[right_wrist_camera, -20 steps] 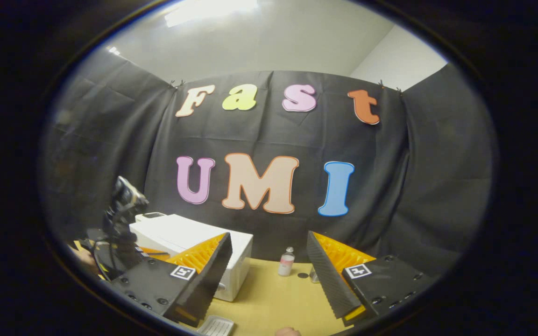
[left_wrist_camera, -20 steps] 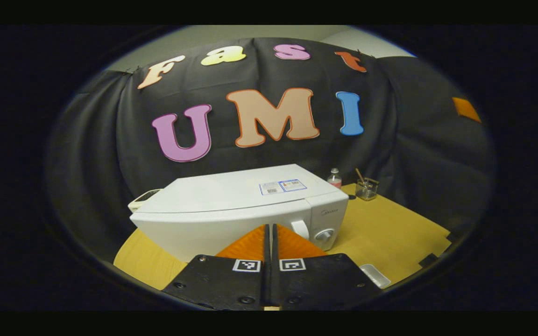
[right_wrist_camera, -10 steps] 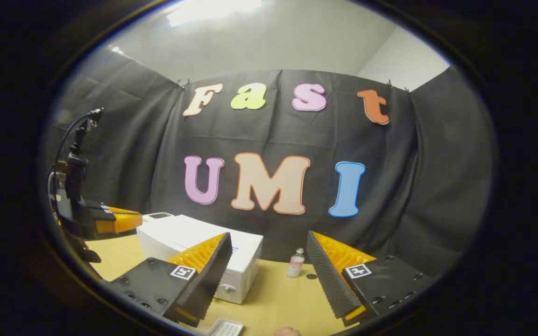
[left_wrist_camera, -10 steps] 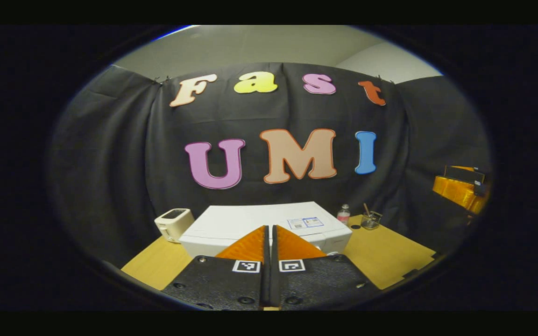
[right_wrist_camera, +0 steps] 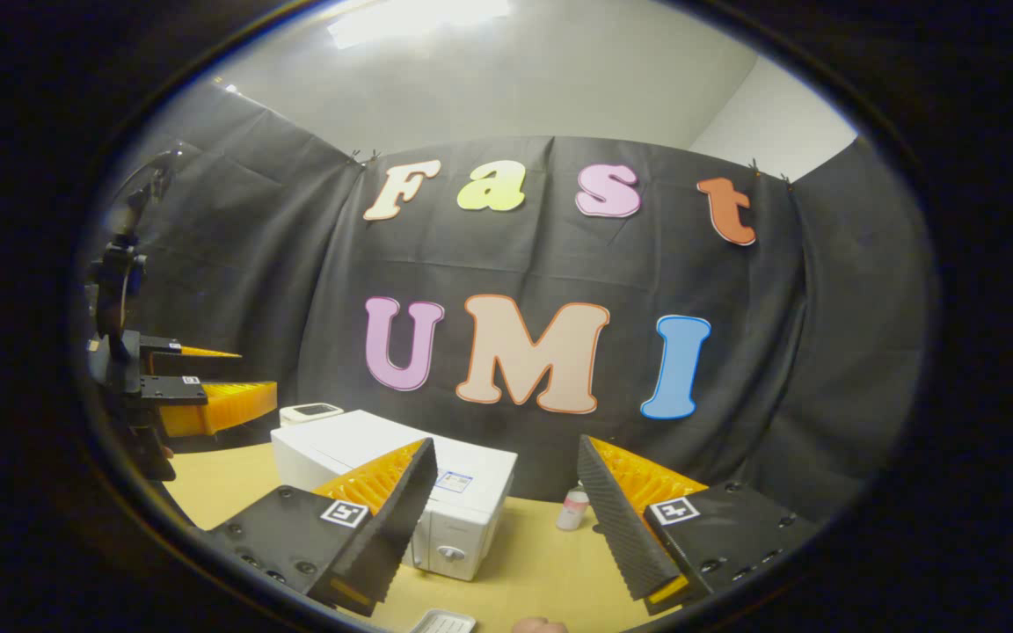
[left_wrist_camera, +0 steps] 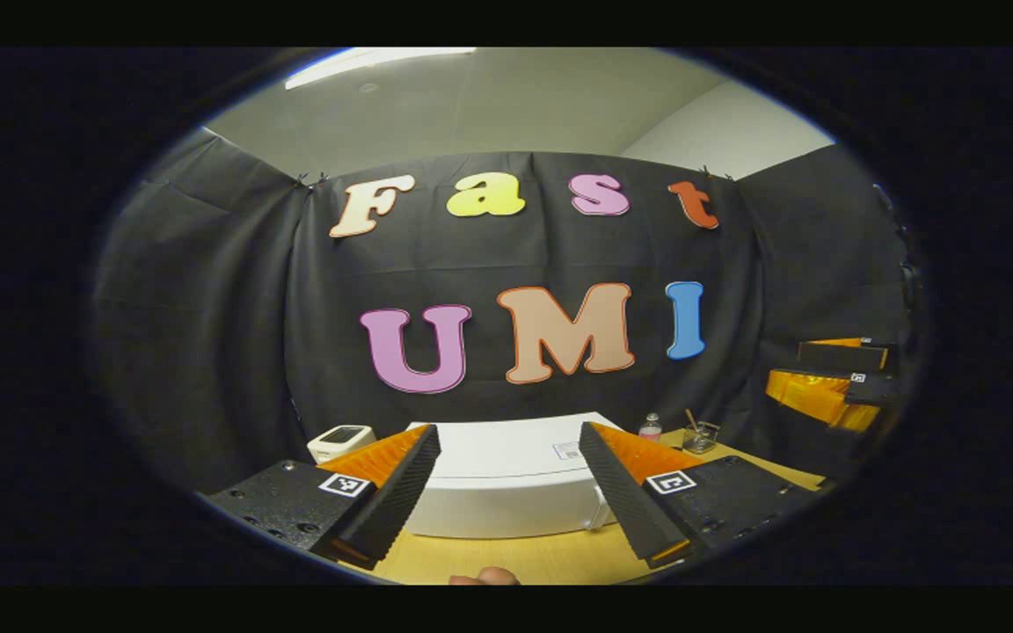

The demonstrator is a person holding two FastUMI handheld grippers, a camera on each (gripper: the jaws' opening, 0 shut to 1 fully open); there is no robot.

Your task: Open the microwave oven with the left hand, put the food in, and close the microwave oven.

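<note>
The white microwave (left_wrist_camera: 506, 492) sits on the wooden table with its door shut, straight ahead of my left gripper (left_wrist_camera: 506, 503). That gripper is open, with nothing between its fingers, and is held back from the oven. In the right gripper view the microwave (right_wrist_camera: 357, 440) stands at lower left, with its dial panel (right_wrist_camera: 451, 545) facing me. My right gripper (right_wrist_camera: 506, 520) is open and empty above the table. A small white tray (right_wrist_camera: 445, 622) lies at the bottom edge; I cannot tell what is in it. The left gripper (right_wrist_camera: 207, 391) hovers at far left.
A small white appliance (left_wrist_camera: 341, 437) stands left of the microwave. A small bottle (left_wrist_camera: 650, 428) and a glass jar with a stick (left_wrist_camera: 700, 436) stand at the back right. The other gripper (left_wrist_camera: 832, 387) hangs at far right. A fingertip (left_wrist_camera: 484, 577) shows at the bottom.
My left gripper went from shut to open and rose and drew back, so the microwave sits lower and smaller. The right gripper stayed open and drifted slightly.
</note>
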